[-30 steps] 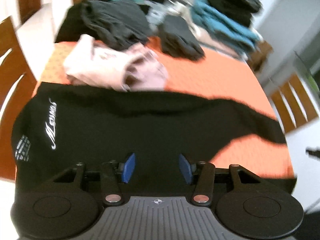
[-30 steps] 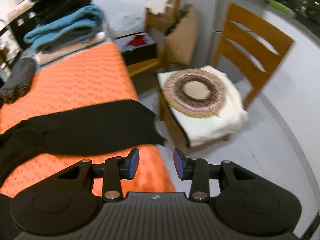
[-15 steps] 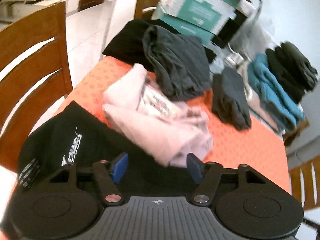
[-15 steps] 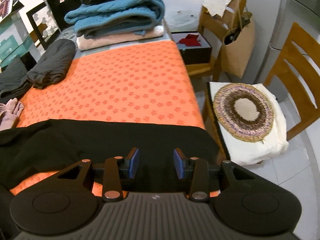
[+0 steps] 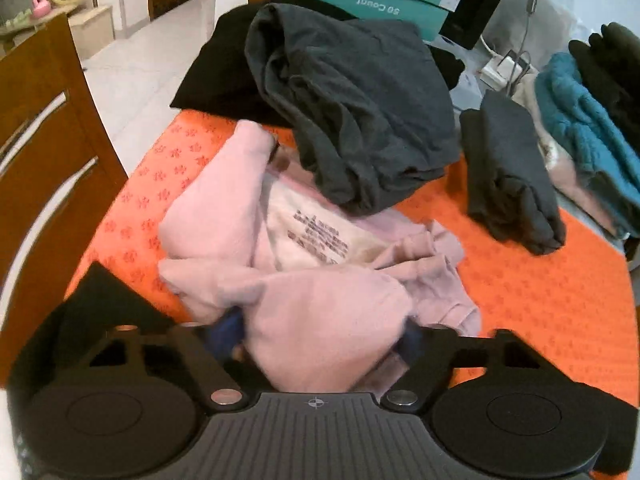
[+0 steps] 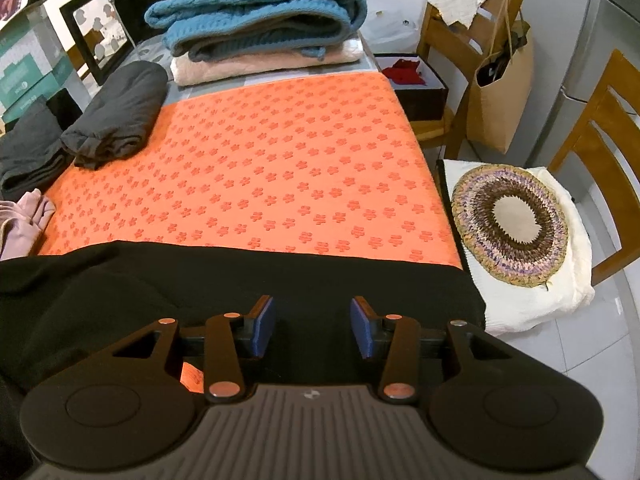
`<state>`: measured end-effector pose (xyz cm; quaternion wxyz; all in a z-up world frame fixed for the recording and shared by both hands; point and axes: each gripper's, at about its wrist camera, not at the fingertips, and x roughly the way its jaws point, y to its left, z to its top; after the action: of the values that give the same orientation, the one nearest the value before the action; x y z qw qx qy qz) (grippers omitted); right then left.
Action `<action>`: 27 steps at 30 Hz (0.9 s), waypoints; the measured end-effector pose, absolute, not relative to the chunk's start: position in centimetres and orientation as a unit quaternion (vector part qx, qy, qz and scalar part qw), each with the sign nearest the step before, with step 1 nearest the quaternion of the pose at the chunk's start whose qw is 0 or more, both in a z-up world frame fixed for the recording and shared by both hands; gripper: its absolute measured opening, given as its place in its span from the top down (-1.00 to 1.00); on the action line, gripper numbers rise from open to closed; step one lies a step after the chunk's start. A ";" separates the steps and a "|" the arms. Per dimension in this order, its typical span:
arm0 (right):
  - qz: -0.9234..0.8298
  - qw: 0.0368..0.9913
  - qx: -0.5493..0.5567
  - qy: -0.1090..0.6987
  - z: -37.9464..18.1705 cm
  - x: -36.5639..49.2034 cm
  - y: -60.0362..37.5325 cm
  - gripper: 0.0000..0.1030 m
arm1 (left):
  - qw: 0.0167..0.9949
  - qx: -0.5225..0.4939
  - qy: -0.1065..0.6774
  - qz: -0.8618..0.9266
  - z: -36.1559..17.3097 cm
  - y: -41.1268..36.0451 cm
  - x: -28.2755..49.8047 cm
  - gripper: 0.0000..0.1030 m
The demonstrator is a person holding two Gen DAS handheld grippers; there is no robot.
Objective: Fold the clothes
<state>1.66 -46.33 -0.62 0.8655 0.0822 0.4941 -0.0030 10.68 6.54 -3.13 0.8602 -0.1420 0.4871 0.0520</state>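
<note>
A crumpled pink garment (image 5: 304, 240) lies on the orange tablecloth (image 5: 540, 300). My left gripper (image 5: 320, 334) is at its near end. The jaws are closing, and a lump of pink cloth fills the gap and covers part of both blue pads. A corner of the black garment (image 5: 104, 300) shows beside the left finger. In the right wrist view the black garment (image 6: 200, 280) lies spread across the table's near edge. My right gripper (image 6: 312, 328) hovers over it. Its jaws are opening and nothing is pinched between the pads.
A dark grey heap (image 5: 352, 112) and a folded dark grey garment (image 5: 512, 176) lie behind the pink one. Folded teal sweaters (image 6: 260, 12) are stacked at the far end. Wooden chairs flank the table; one holds a round woven cushion (image 6: 512, 220).
The left gripper has moved from over the black garment to the pink one, which now sits between its jaws. The right gripper has swung from the table's corner onto the black garment.
</note>
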 end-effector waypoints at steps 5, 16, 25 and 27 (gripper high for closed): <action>-0.001 0.859 0.082 0.506 -1.2 2.6 -45.8 0.07 | 0.872 -0.177 0.456 0.005 0.0 6.7 11.1 0.45; 0.003 0.854 0.080 0.514 -1.6 4.8 -45.6 0.07 | 0.897 -0.209 0.365 -0.136 7.9 0.3 17.2 0.63; -0.007 0.852 0.091 0.515 -2.0 5.6 -46.2 0.07 | 0.902 -0.187 0.349 -0.172 10.0 -5.5 25.8 0.63; -0.009 0.851 0.093 0.517 -2.2 5.7 -46.4 0.07 | 0.899 -0.182 0.365 -0.161 8.9 -6.1 27.8 0.62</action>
<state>5.66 -46.39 -2.23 0.8508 0.0930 0.5171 -0.0092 27.77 -6.07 8.91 0.8989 -0.1818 0.3648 -0.1606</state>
